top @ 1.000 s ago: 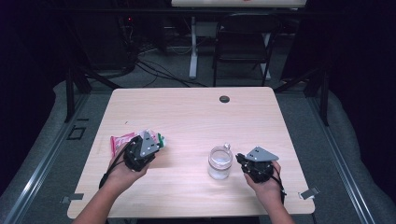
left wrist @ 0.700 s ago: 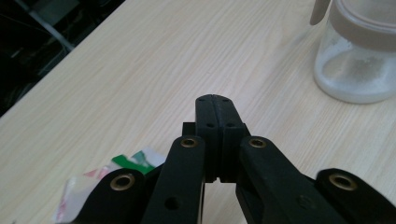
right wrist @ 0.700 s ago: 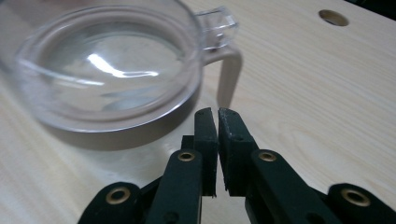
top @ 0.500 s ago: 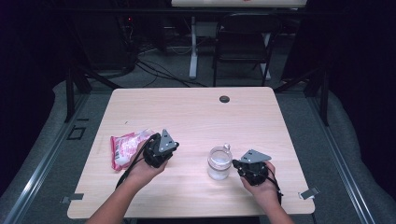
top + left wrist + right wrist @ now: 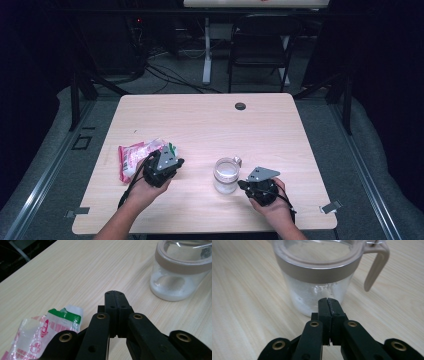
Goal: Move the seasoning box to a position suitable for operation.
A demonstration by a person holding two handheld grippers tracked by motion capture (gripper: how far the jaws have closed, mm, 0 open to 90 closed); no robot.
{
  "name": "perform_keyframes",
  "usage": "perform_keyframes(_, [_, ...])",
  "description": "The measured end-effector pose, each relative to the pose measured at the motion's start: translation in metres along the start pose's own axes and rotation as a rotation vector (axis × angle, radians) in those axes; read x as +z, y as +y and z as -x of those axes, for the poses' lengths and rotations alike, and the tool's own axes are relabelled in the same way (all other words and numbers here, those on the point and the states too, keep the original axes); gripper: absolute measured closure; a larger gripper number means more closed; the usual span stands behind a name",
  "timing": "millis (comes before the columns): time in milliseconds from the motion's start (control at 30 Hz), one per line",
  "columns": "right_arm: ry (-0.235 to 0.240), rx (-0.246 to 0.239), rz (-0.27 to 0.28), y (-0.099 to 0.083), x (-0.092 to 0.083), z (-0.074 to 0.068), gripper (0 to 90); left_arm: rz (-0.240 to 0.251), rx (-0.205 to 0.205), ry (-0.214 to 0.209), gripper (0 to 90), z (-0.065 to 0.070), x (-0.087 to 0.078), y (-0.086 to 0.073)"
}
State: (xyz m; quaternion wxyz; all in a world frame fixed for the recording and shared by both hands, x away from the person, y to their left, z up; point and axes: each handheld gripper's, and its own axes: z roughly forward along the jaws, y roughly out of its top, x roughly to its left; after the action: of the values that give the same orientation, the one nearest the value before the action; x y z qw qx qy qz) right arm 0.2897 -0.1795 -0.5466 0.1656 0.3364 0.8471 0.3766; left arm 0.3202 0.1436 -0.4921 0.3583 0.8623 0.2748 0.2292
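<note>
Left gripper (image 5: 172, 165) off pink packet (image 5: 134, 157); packet released.

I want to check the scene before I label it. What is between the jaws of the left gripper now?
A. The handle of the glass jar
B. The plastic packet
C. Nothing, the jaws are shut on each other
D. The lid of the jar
C: in the left gripper view the left gripper has its jaws pressed together, with the plastic packet beside it and the glass jar farther off.

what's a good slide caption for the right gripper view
Shut right tongs point at a clear glass jar with a beige collar and handle, standing on the light wood table.
</note>
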Motion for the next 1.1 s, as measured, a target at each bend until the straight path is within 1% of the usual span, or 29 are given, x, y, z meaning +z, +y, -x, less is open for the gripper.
perform_keyframes(33, [0.014, -0.004, 0.000, 0.000, 0.000, -0.001, 88.6, 0.012, -0.020, -0.007, 90.0, 0.000, 0.000, -0.004])
perform_keyframes(100, [0.040, -0.013, 0.012, 0.001, 0.001, -0.004, 87.4, 0.025, -0.043, -0.014, 90.0, 0.000, 0.000, -0.009])
perform_keyframes(133, [0.042, -0.018, 0.014, 0.001, 0.001, -0.005, 86.6, 0.028, -0.049, -0.008, 90.0, 0.001, 0.000, -0.011])
perform_keyframes(200, [0.033, -0.023, 0.021, 0.002, -0.001, -0.006, 86.5, 0.021, -0.050, -0.011, 90.0, 0.001, -0.001, -0.013])
perform_keyframes(233, [0.024, -0.022, 0.027, 0.003, -0.003, -0.005, 86.5, 0.028, -0.055, -0.006, 90.0, 0.000, -0.003, -0.015])
perform_keyframes(267, [0.002, -0.020, 0.040, 0.003, -0.007, -0.003, 86.5, 0.030, -0.060, -0.013, 90.0, -0.002, -0.005, -0.016])
perform_keyframes(300, [-0.053, -0.017, 0.057, 0.004, -0.014, 0.002, 85.1, 0.036, -0.073, -0.018, 90.0, -0.002, -0.007, -0.017])
perform_keyframes(333, [-0.053, -0.017, 0.057, 0.004, -0.014, 0.002, 85.1, 0.042, -0.075, -0.016, 90.0, -0.003, -0.008, -0.018])
perform_keyframes(367, [-0.100, -0.010, 0.064, 0.003, -0.018, 0.007, 81.5, 0.046, -0.089, -0.019, 90.0, -0.003, -0.010, -0.020])
perform_keyframes(400, [-0.100, -0.010, 0.064, 0.003, -0.018, 0.007, 81.5, 0.049, -0.093, -0.021, 90.0, -0.004, -0.011, -0.021])
perform_keyframes(433, [-0.125, 0.008, 0.069, 0.002, -0.018, 0.014, 77.5, 0.056, -0.113, -0.029, 90.0, -0.004, -0.010, -0.023])
perform_keyframes(467, [-0.125, 0.008, 0.069, 0.002, -0.018, 0.014, 77.5, 0.056, -0.113, -0.029, 90.0, -0.004, -0.010, -0.023])
perform_keyframes(500, [-0.129, 0.023, 0.075, 0.002, -0.013, 0.021, 74.6, 0.057, -0.124, -0.038, 90.0, -0.004, -0.009, -0.025])
perform_keyframes(533, [-0.129, 0.023, 0.075, 0.002, -0.013, 0.021, 74.6, 0.057, -0.130, -0.043, 90.0, -0.003, -0.008, -0.025])
perform_keyframes(567, [-0.129, 0.024, 0.081, 0.004, -0.007, 0.028, 72.7, 0.054, -0.130, -0.042, 90.0, -0.002, -0.007, -0.026])
perform_keyframes(600, [-0.129, 0.024, 0.081, 0.004, -0.007, 0.028, 72.7, 0.047, -0.126, -0.042, 90.0, -0.001, -0.007, -0.027])
perform_keyframes(633, [-0.115, 0.031, 0.088, 0.007, 0.001, 0.033, 71.6, 0.043, -0.129, -0.041, 90.0, 0.002, -0.007, -0.029])
perform_keyframes(667, [-0.115, 0.031, 0.088, 0.007, 0.001, 0.033, 71.6, 0.043, -0.129, -0.041, 90.0, 0.002, -0.007, -0.029])
perform_keyframes(700, [-0.117, 0.020, 0.077, 0.010, 0.010, 0.037, 69.7, 0.043, -0.131, -0.035, 90.0, 0.003, -0.007, -0.030])
perform_keyframes(733, [-0.117, 0.020, 0.077, 0.010, 0.010, 0.037, 69.7, 0.041, -0.132, -0.035, 90.0, 0.004, -0.008, -0.031])
perform_keyframes(767, [-0.109, 0.020, 0.064, 0.012, 0.019, 0.039, 68.7, 0.039, -0.135, -0.030, 90.0, 0.005, -0.008, -0.033])
perform_keyframes(800, [-0.109, 0.020, 0.064, 0.012, 0.019, 0.039, 68.7, 0.040, -0.135, -0.026, 90.0, 0.006, -0.009, -0.034])
perform_keyframes(833, [-0.093, 0.016, 0.056, 0.014, 0.025, 0.041, 67.4, 0.041, -0.145, -0.024, 89.3, 0.007, -0.011, -0.036])
perform_keyframes(867, [-0.093, 0.016, 0.056, 0.014, 0.025, 0.041, 67.4, 0.042, -0.149, -0.023, 89.3, 0.008, -0.013, -0.038])
perform_keyframes(900, [-0.088, 0.008, 0.060, 0.016, 0.031, 0.041, 66.3, 0.045, -0.153, -0.018, 89.2, 0.009, -0.015, -0.039])
perform_keyframes(1067, [-0.080, -0.002, 0.065, 0.023, 0.039, 0.043, 67.4, 0.048, -0.166, 0.001, 89.2, 0.014, -0.024, -0.046])
perform_keyframes(1100, [-0.065, 0.004, 0.071, 0.024, 0.042, 0.044, 69.5, 0.045, -0.167, 0.003, 89.1, 0.014, -0.026, -0.048])
